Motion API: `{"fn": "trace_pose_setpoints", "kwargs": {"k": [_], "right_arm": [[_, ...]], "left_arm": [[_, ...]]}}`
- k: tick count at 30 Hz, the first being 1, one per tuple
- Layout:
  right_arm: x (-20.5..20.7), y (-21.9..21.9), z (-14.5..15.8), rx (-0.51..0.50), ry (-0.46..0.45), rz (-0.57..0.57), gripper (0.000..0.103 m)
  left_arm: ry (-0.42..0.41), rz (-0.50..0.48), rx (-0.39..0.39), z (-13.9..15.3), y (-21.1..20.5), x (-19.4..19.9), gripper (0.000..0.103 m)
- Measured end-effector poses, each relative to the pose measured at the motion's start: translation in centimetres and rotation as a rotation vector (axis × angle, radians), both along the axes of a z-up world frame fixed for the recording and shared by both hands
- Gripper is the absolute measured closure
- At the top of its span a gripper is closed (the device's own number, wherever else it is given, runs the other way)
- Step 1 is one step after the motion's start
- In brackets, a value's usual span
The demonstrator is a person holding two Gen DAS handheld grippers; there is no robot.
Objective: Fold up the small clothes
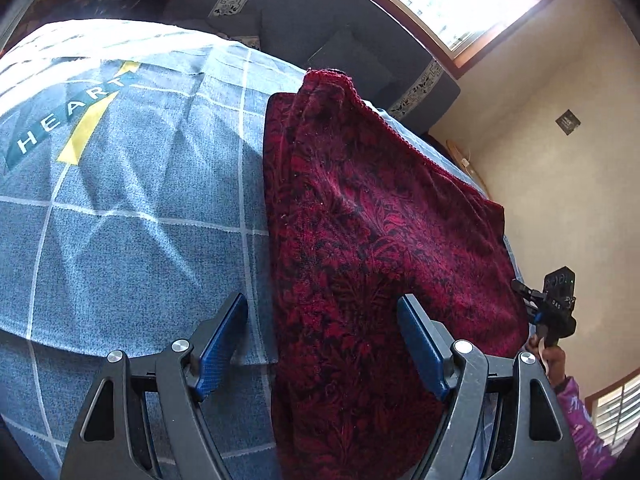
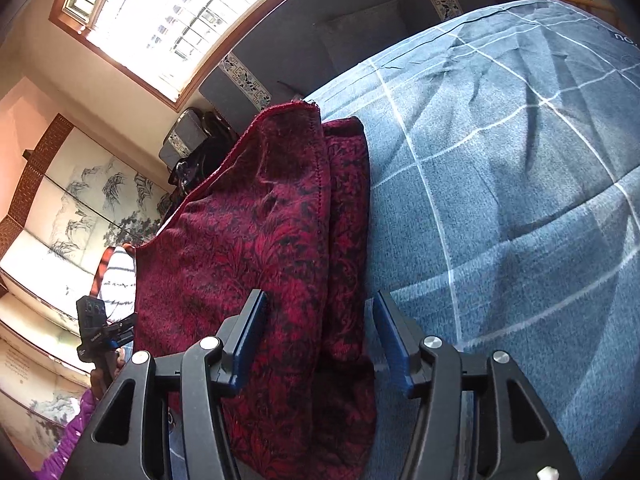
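Through the left wrist camera I see the red garment (image 1: 360, 240), a dark crimson knit with a black leaf pattern, fuzzy and thick, lying on the blue bedspread (image 1: 140, 220). It is folded lengthwise: one straight folded edge runs down the middle of the view, and a scalloped hem runs along its far right side, close to the bedspread's right edge. My left gripper (image 1: 324, 344) hangs over the near end of the garment with its jaws well apart and nothing clamped between them. The left blue pad sits above bare bedspread just beside the folded edge, and the right pad is above the red knit. The bedspread is a denim-like weave crossed by thin white lines, with a printed "HEART" emblem (image 1: 68, 116) toward its far left corner. At the right edge of this view I see the other gripper held in a hand (image 1: 554, 360) with a purple sleeve.

Through the right wrist camera the same red garment (image 2: 260, 240) lies along the left edge of the bedspread (image 2: 500, 200), its layers stacked with a stitched seam running lengthwise. My right gripper (image 2: 318, 340) is partly open, gripping nothing, with the garment's right-hand folded edge lying beneath the gap. The fingers are black metal with flat, textured blue pads (image 2: 250, 332).
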State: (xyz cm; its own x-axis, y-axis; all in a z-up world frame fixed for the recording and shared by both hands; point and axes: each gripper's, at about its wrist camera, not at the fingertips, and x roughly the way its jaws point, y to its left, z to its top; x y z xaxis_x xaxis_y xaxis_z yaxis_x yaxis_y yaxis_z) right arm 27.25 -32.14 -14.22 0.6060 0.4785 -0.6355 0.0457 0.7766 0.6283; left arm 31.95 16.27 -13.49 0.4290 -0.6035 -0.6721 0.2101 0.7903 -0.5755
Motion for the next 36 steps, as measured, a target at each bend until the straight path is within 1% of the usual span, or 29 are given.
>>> {"fn": "trace_pose_setpoints", "kwargs": {"k": [4, 8, 11, 12, 15, 18, 19, 20, 21, 22, 24, 25, 28, 29, 30, 31, 32, 33, 36], "right_arm": [[2.0, 0.5, -0.3, 0.0, 0.011, 0.009, 0.049], [3.3, 1.4, -0.4, 0.023, 0.012, 0.036, 0.047], [3.6, 1.9, -0.2, 0.039, -0.002, 0.063, 0.045], [3.4, 1.9, -0.1, 0.029, -0.01, 0.067, 0.047], [3.2, 2.0, -0.5, -0.049, -0.001, 0.084, 0.066], [3.3, 1.9, -0.6, -0.038, -0.007, 0.093, 0.067], [3.3, 1.9, -0.6, -0.039, -0.008, 0.101, 0.063], [3.4, 2.0, -0.5, -0.036, -0.009, 0.106, 0.061], [3.4, 1.9, -0.4, -0.025, -0.009, 0.105, 0.056], [3.4, 1.9, -0.4, 0.0, -0.013, 0.106, 0.045], [3.5, 2.2, -0.2, 0.029, -0.022, 0.109, 0.031], [3.5, 2.6, -0.1, 0.013, -0.024, 0.11, 0.028], [3.7, 3.7, 0.4, -0.076, -0.018, 0.128, 0.028], [3.7, 4.1, 0.5, -0.106, -0.016, 0.129, 0.03], [3.6, 4.3, 0.5, -0.138, -0.011, 0.127, 0.044], [3.7, 4.3, 0.2, -0.16, 0.007, 0.125, 0.066], [3.7, 4.1, 0.1, -0.134, 0.011, 0.12, 0.067], [3.6, 3.7, 0.0, -0.108, 0.011, 0.114, 0.071], [3.4, 3.5, -0.1, -0.079, 0.002, 0.1, 0.072]], "left_arm": [[0.005, -0.01, -0.013, 0.2, -0.4, 1.3, 0.026], [0.025, -0.03, -0.066, 0.1, -1.0, 2.1, 0.026], [0.001, -0.043, -0.043, 0.3, -2.0, 2.1, 0.026], [-0.006, -0.046, -0.03, 0.4, -2.3, 2.1, 0.026], [-0.012, -0.049, -0.012, 0.4, -2.7, 2.2, 0.026], [-0.015, -0.063, -0.004, 0.5, -2.6, 2.3, 0.027], [-0.013, -0.067, -0.009, 0.5, -2.6, 2.5, 0.027], [-0.013, -0.07, -0.012, 0.4, -2.6, 2.6, 0.027], [-0.015, -0.076, -0.009, 0.5, -2.7, 2.7, 0.027], [-0.018, -0.081, -0.003, 0.5, -2.7, 2.7, 0.027], [-0.022, -0.087, -0.008, 0.5, -2.6, 2.7, 0.024], [-0.023, -0.087, -0.014, 0.5, -2.6, 2.7, 0.024], [-0.026, -0.08, -0.018, 0.2, -2.9, 2.8, 0.024], [-0.026, -0.07, -0.016, 0.2, -2.9, 2.8, 0.025], [-0.023, -0.063, -0.018, 0.2, -3.0, 2.7, 0.037], [-0.003, -0.075, -0.025, 0.0, -3.3, 2.7, 0.048], [-0.006, -0.066, -0.008, 0.1, -3.6, 2.6, 0.05], [-0.009, -0.058, 0.003, 0.2, -3.8, 2.4, 0.051], [-0.009, -0.03, 0.016, 0.5, -4.1, 2.3, 0.053]]}}
